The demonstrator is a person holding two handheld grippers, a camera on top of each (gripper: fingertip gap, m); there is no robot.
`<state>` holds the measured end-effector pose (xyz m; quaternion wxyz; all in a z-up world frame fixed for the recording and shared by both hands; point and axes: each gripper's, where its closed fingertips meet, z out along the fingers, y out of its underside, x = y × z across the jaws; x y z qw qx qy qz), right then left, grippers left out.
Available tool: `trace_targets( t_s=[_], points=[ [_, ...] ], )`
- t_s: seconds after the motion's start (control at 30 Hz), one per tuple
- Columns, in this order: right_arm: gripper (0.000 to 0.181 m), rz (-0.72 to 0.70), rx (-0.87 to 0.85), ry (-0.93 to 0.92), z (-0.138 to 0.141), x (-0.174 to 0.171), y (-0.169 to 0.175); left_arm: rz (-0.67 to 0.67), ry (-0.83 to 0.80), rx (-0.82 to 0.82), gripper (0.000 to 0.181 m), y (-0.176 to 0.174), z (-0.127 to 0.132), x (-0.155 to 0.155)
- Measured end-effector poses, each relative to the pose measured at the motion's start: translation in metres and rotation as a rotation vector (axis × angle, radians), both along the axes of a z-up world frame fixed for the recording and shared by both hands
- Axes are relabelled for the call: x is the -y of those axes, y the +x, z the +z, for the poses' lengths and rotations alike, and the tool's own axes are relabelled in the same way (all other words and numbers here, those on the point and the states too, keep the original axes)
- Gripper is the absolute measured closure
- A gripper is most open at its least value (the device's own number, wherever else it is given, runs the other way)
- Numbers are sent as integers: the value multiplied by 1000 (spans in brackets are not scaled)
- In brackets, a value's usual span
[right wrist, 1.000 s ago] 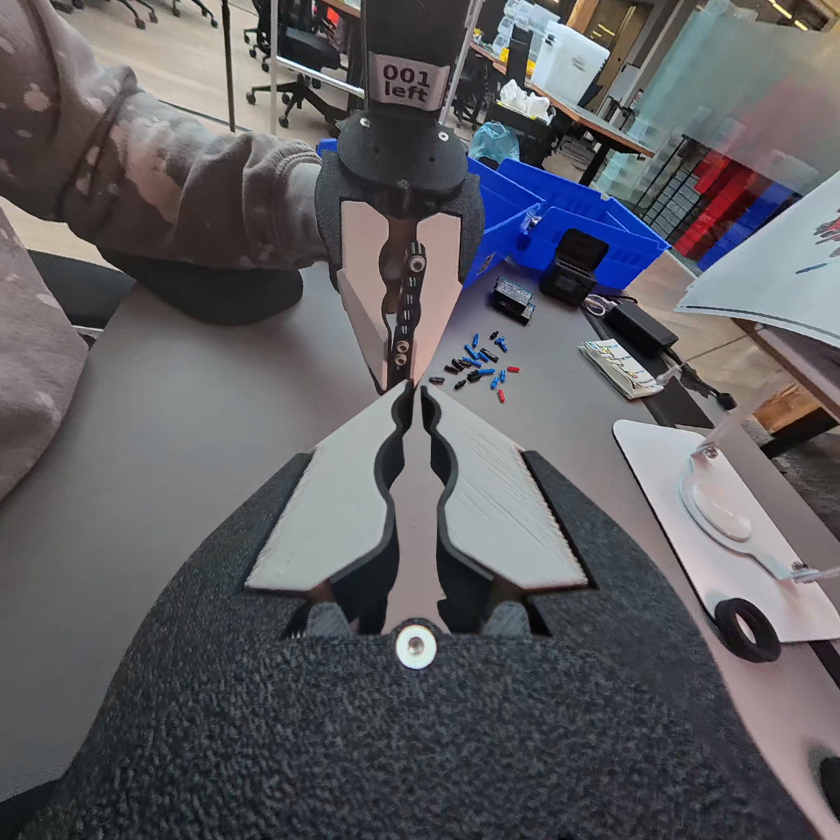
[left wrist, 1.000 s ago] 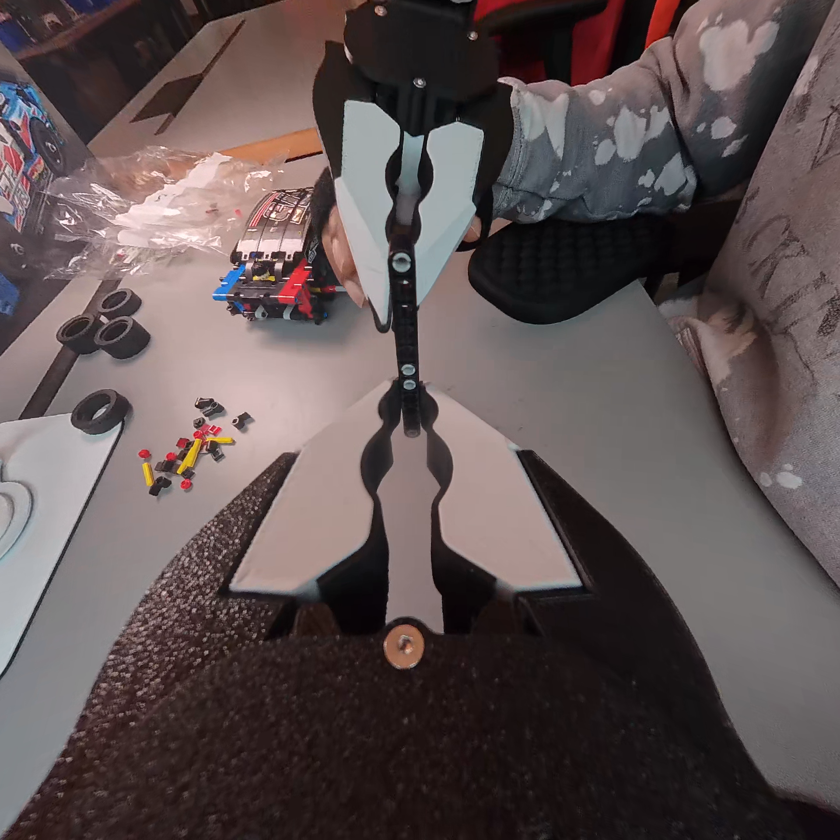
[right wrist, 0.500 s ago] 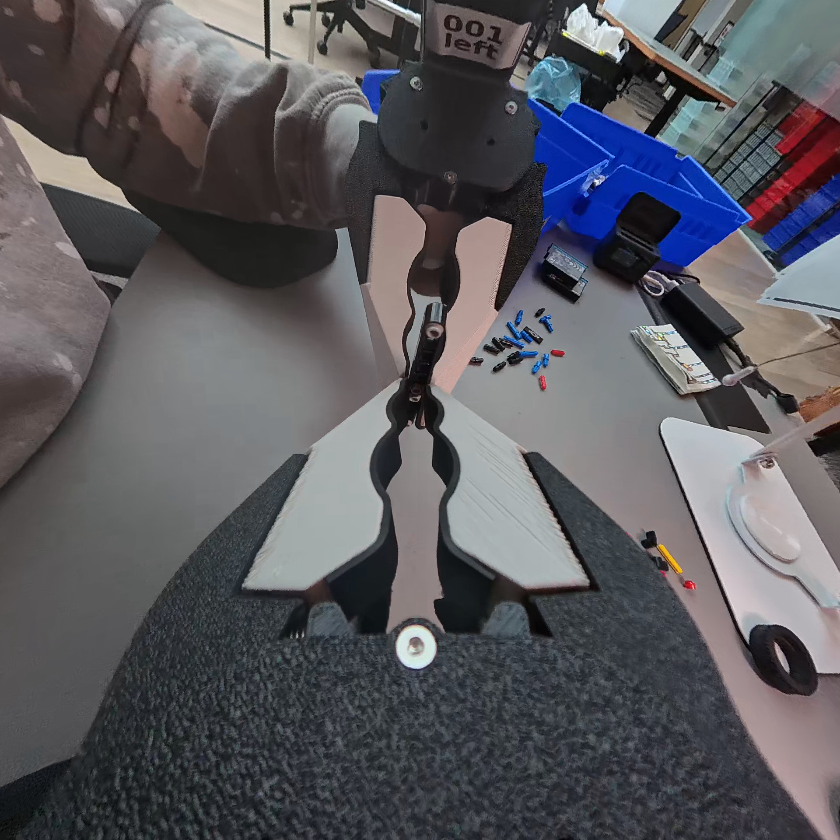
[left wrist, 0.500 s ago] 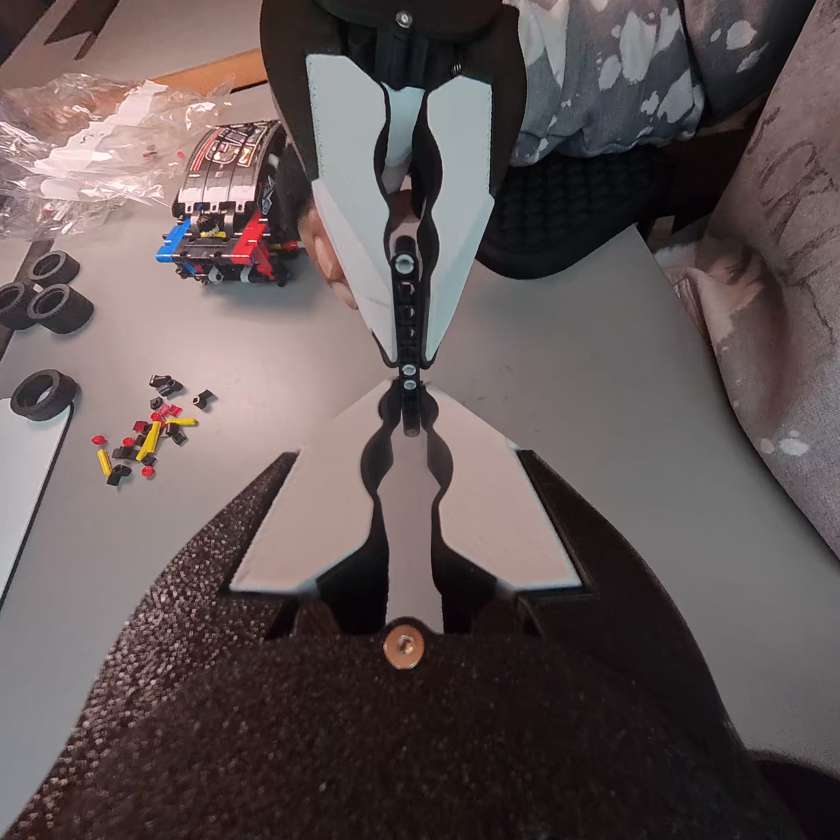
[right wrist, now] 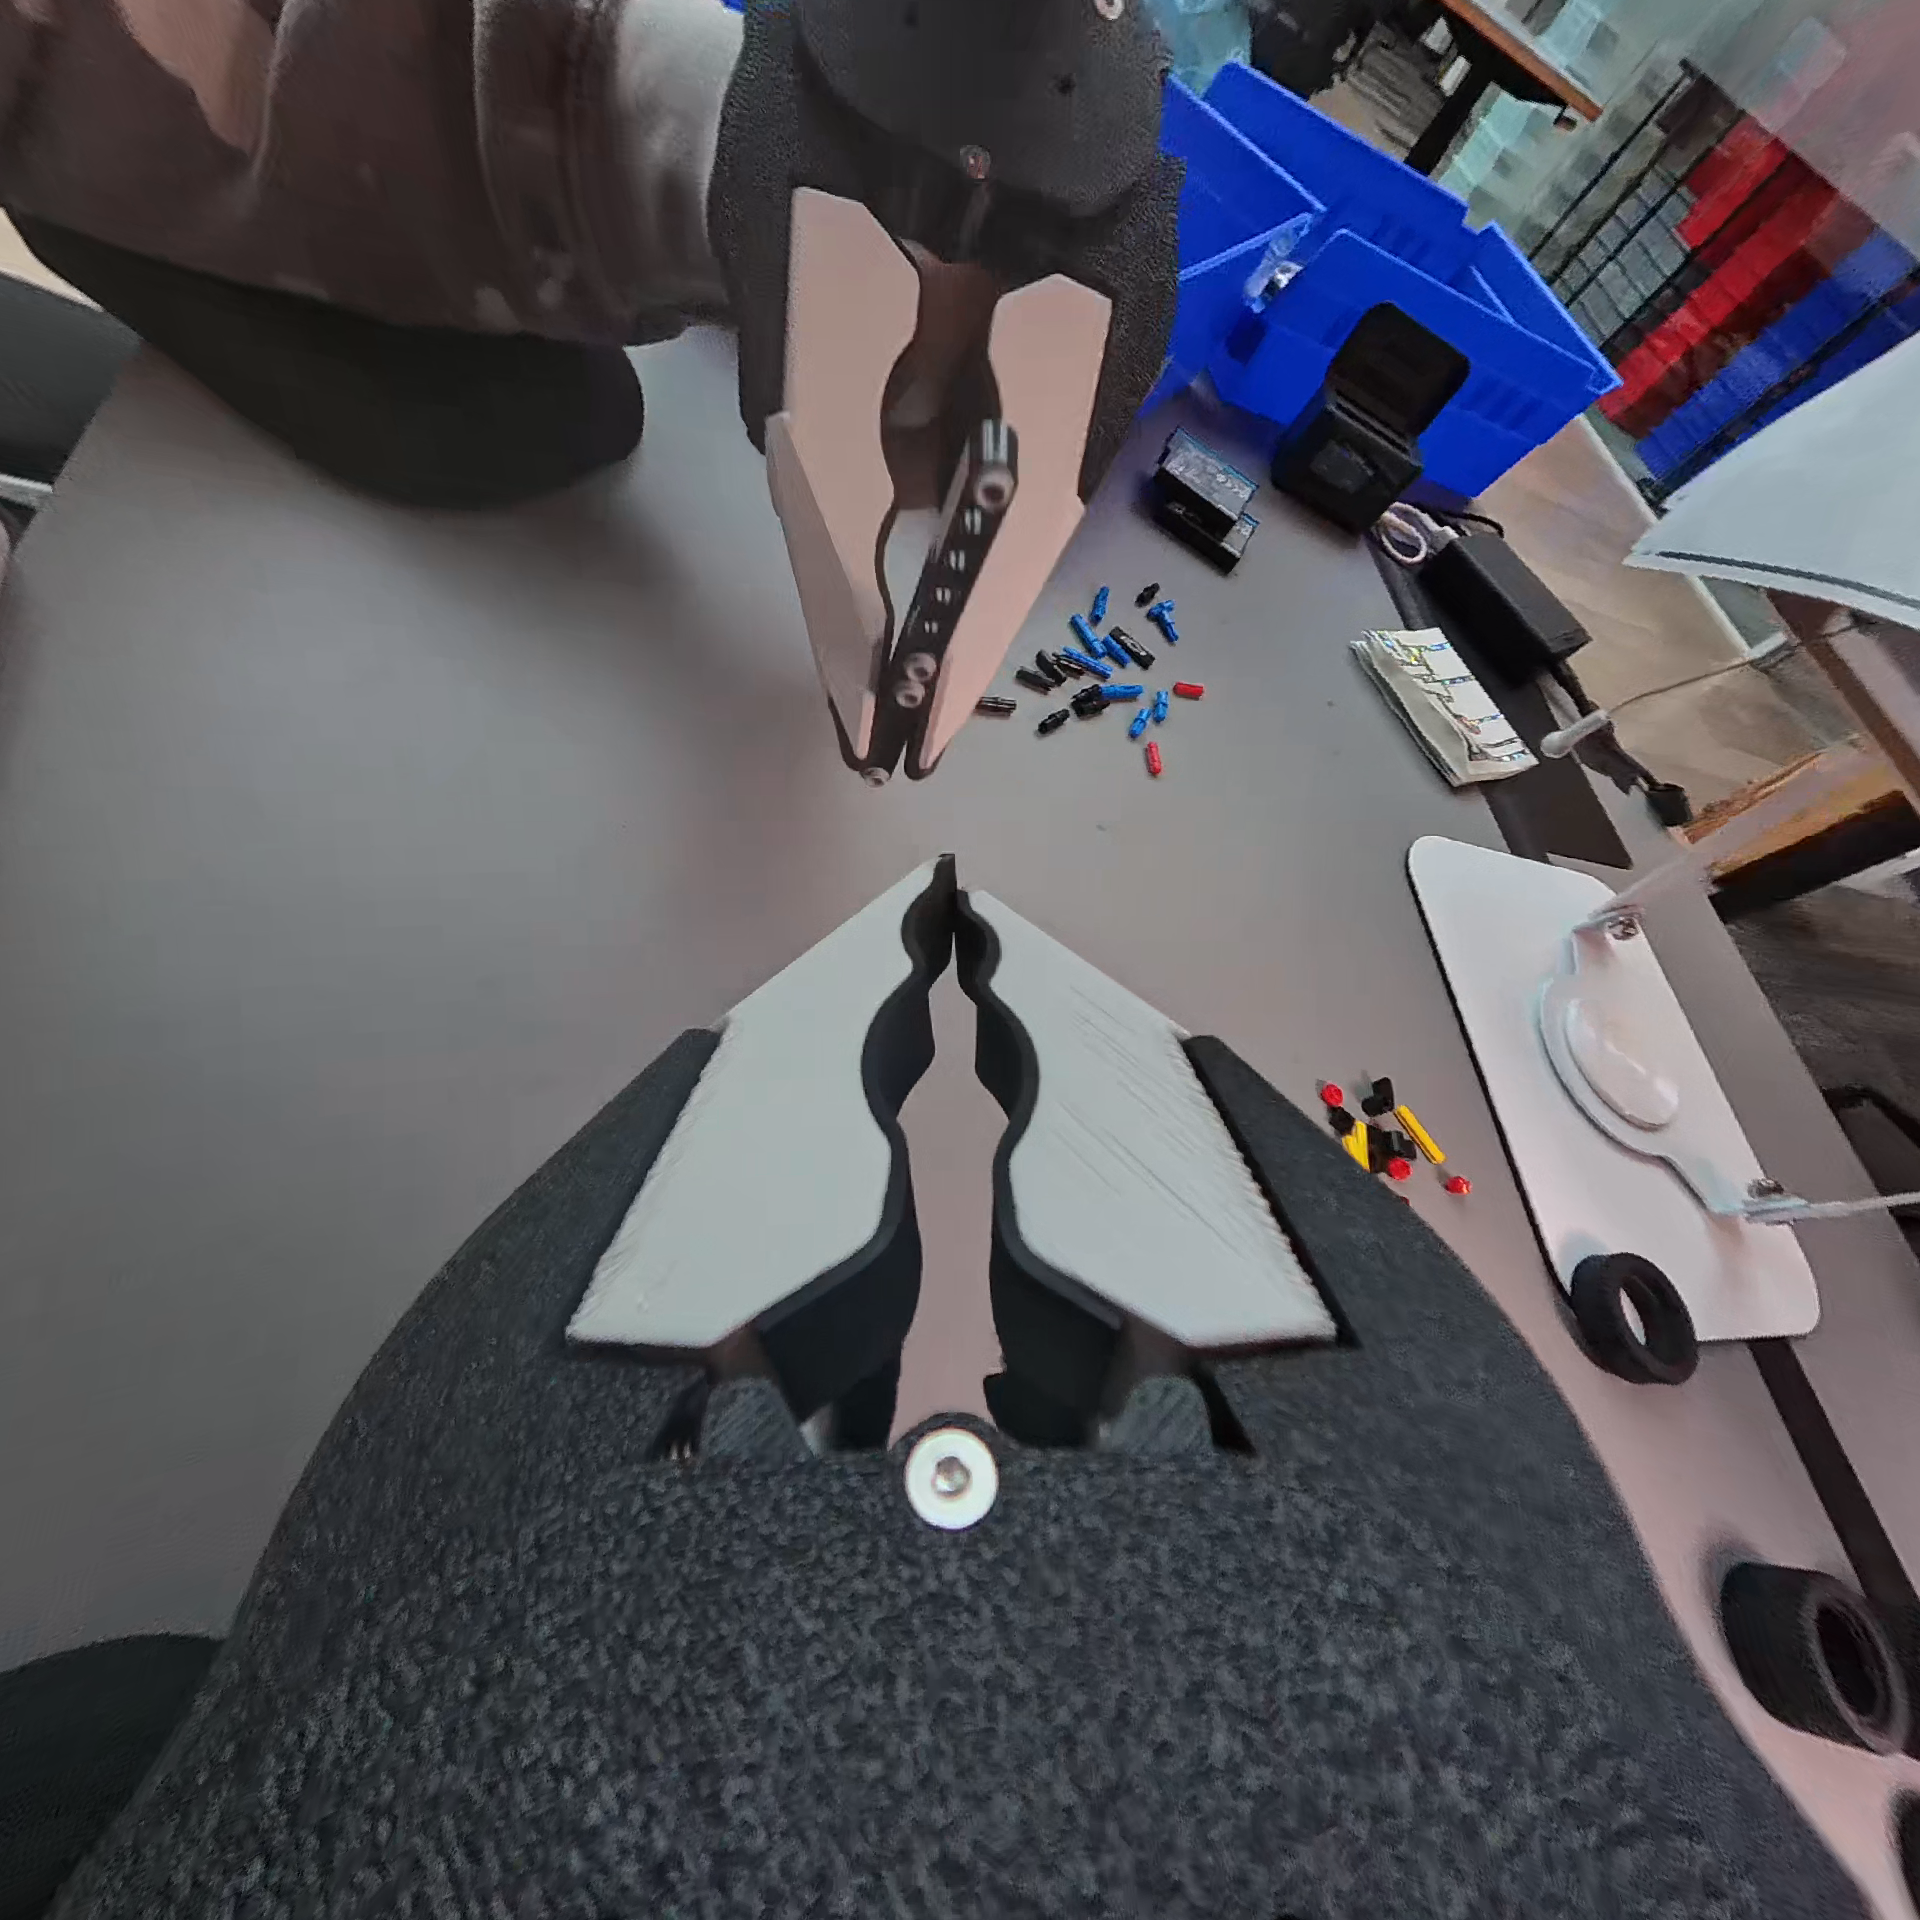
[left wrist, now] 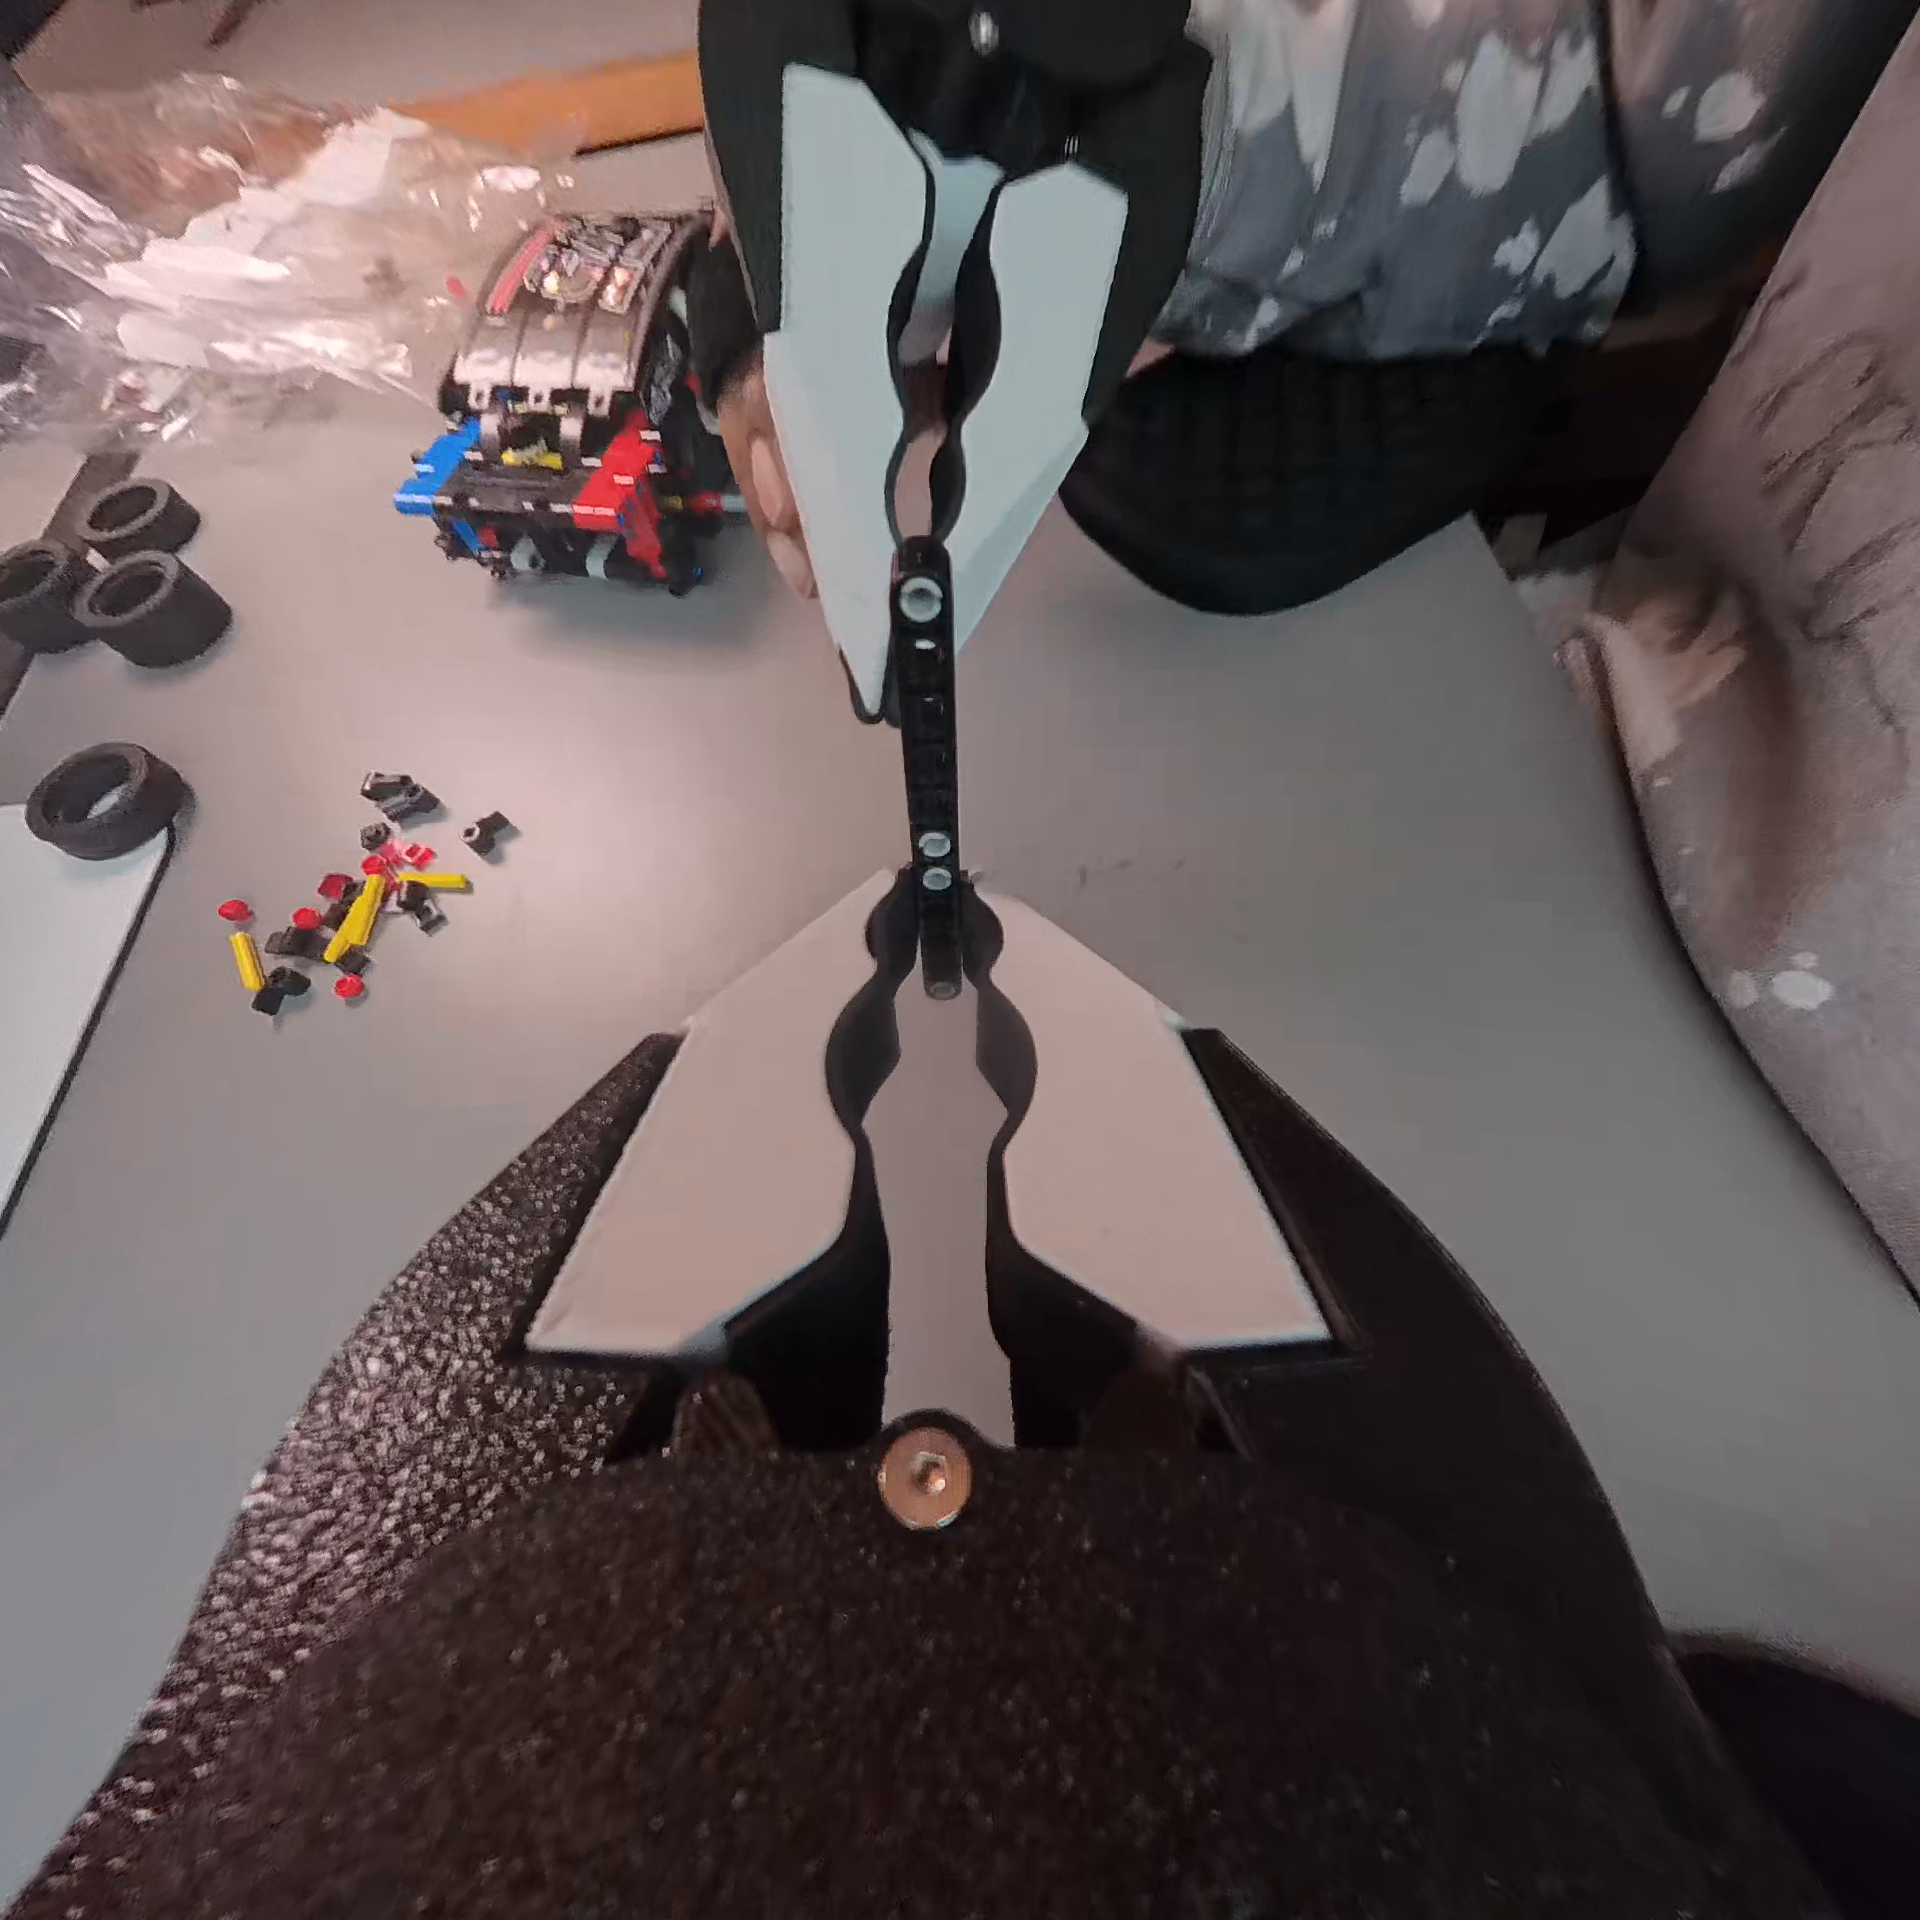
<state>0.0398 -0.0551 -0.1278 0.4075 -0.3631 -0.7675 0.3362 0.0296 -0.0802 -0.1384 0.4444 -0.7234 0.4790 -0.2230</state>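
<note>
My left gripper [left wrist: 935, 896] is shut on one end of a long black beam with holes [left wrist: 930, 748], which sticks out forward above the grey table [left wrist: 1299, 935]. My right gripper [right wrist: 945, 871] is shut and empty, with its tips touching. It faces the left gripper [right wrist: 894, 758] tip to tip, a short gap from the near end of the beam [right wrist: 951, 582]. In the left wrist view the right gripper [left wrist: 885, 694] hangs at the top, behind the beam's far end.
A toy car model [left wrist: 582, 416], black tyres [left wrist: 135, 592], loose red, yellow and black pieces [left wrist: 343, 914] and clear plastic bags [left wrist: 208, 239] lie to the left. Blue and black pins [right wrist: 1101, 665], blue bins [right wrist: 1351, 291], a folded booklet [right wrist: 1439, 707] and a white board [right wrist: 1590, 1091] lie beyond. A person's sleeve [left wrist: 1403, 177] lies close. My two grippers' fingertips are within a few centimetres of each other. About 20 cm separates my right fingertips from the toy car model [left wrist: 582, 416].
My right gripper closed in on the beam's free end half a second ago. It has since drawn back, shut and empty. The left gripper still holds the beam.
</note>
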Motion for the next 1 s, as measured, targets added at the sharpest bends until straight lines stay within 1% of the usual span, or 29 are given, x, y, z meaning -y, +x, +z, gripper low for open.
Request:
trace_targets(
  t_s=[0.03,0.13,0.2,0.33,0.4,0.47,0.53,0.73,0.8,0.87,0.97,1.0],
  points=[
    [181,-13,-3,-19,0,-2,-1,-8,6,49,176,2,9,0],
    [178,-26,-70,-80,8,-4,-6,-24,5,166,176,4,23,3],
    [175,-28,-118,-165,15,-5,-7,-30,1,229,176,2,29,4],
    [151,-20,-245,-345,36,-6,-10,-13,31,343,175,-4,45,0],
    [144,-1,-300,-428,48,-3,-9,18,46,363,175,-9,46,-5],
    [140,12,-338,-499,57,-2,-8,44,48,362,175,-12,43,-8],
    [137,23,-346,-546,59,0,-8,70,42,349,175,-13,38,-12],
    [135,57,-362,-653,66,3,-5,149,8,265,175,-12,16,-23],
    [135,66,-363,-651,66,7,-5,161,17,210,175,-9,7,-24],
    [136,65,-351,-617,64,13,-7,136,19,184,175,0,3,-21],
    [138,58,-302,-507,49,23,-13,96,3,147,176,15,-4,-14],
    [143,61,-271,-466,42,26,-15,95,2,125,175,17,-7,-13]
  ],
)
